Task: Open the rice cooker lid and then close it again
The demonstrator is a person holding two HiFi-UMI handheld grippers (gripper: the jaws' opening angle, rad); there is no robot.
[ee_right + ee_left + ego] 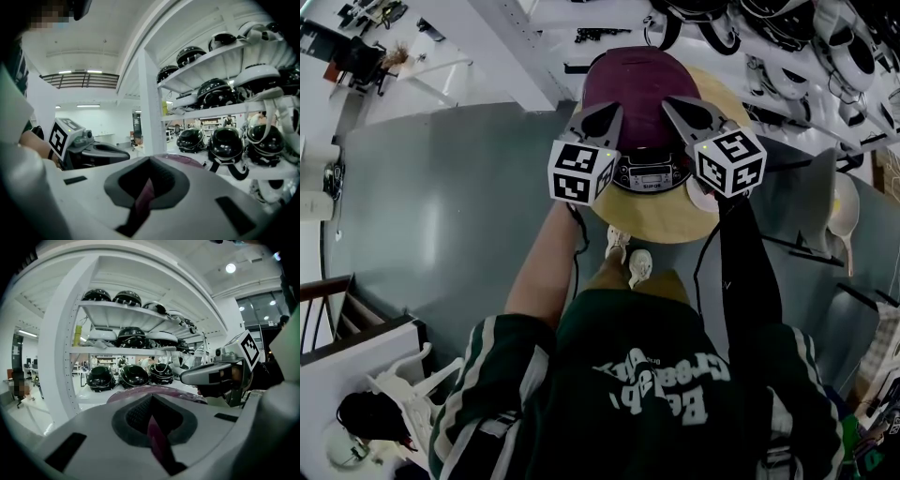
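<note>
1. The lid (633,89) is plain dark maroon; the front panel (649,174) below it is silver and black.
2. The table (661,225) has a pale yellow wood colour.
3. The left gripper (607,114) and the right gripper (682,111) are light grey with dark grey pads.
4. Each cube (579,172) carries black-and-white square patterns and one small green light.
5. The floor (441,216) is dull grey-green.
6. The shirt (637,394) is dark green, with white stripes on the sleeves and white letters; the shoes (628,258) are off-white.
7. The helmets (132,376) are glossy black, and the shelves (61,362) are white.
</note>
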